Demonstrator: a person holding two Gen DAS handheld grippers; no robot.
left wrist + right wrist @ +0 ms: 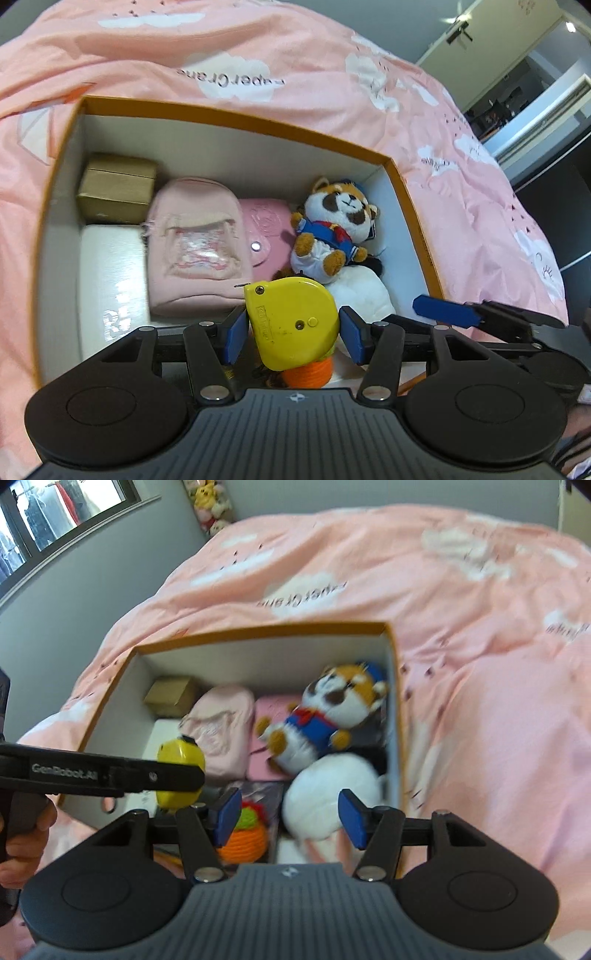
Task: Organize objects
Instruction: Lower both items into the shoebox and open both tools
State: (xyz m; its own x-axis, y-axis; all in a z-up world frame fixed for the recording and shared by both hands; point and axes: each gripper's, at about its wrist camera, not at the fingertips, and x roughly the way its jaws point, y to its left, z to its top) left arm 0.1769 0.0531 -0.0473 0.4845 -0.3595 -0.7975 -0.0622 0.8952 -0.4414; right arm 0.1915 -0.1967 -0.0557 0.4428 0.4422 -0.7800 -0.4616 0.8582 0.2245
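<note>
Left gripper (pixel 291 328) pinching flat yellow plastic tape measure (pixel 291 325) over orange-rimmed cardboard box (pixel 236 118), near its 6 o'clock edge (above orange yarn ball (pixel 245 843)); right gripper (pixel 288 818) spread, empty, over white plush (pixel 325 794).

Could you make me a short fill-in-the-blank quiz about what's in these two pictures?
1. The left gripper is shut on a ____ tape measure.
2. The orange-rimmed box sits on a ____ bedspread printed with white clouds.
3. The plush animal in the box wears a ____ jacket with a red scarf.
4. The right gripper has its jaws ____, with nothing between them.

Missing words: yellow; pink; blue; open
</note>
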